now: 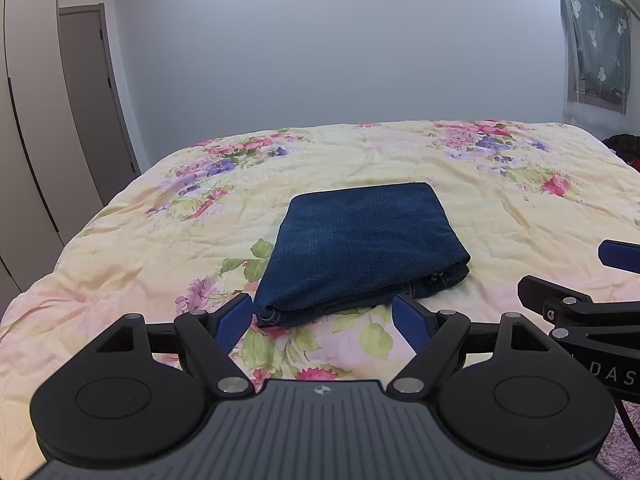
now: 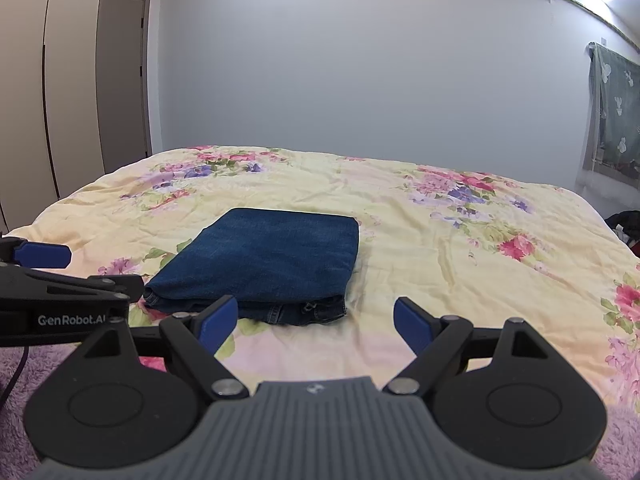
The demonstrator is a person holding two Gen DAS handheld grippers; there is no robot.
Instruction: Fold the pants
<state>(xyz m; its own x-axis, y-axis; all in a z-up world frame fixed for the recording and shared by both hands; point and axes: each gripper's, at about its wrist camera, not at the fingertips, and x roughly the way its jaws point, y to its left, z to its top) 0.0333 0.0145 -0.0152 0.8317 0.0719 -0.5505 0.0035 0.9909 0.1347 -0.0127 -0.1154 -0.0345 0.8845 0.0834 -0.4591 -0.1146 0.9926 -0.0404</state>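
The dark blue jeans [image 1: 360,244] lie folded into a compact rectangle on the floral bedspread [image 1: 160,240], with the stacked layers and hem facing me. They also show in the right wrist view [image 2: 272,264]. My left gripper [image 1: 324,320] is open and empty, just short of the near edge of the jeans. My right gripper [image 2: 316,320] is open and empty, also just in front of the jeans and slightly to their right. Each gripper shows at the edge of the other's view: the right gripper [image 1: 576,280] and the left gripper [image 2: 86,272].
The bed [image 2: 480,280] fills the middle of both views. A wardrobe [image 2: 48,100] and a door [image 2: 124,80] stand at the left. A curtained window [image 1: 596,48] is on the right wall. Dark clothing [image 2: 624,224] lies at the bed's right edge. A purple fuzzy cover [image 2: 24,364] is nearest me.
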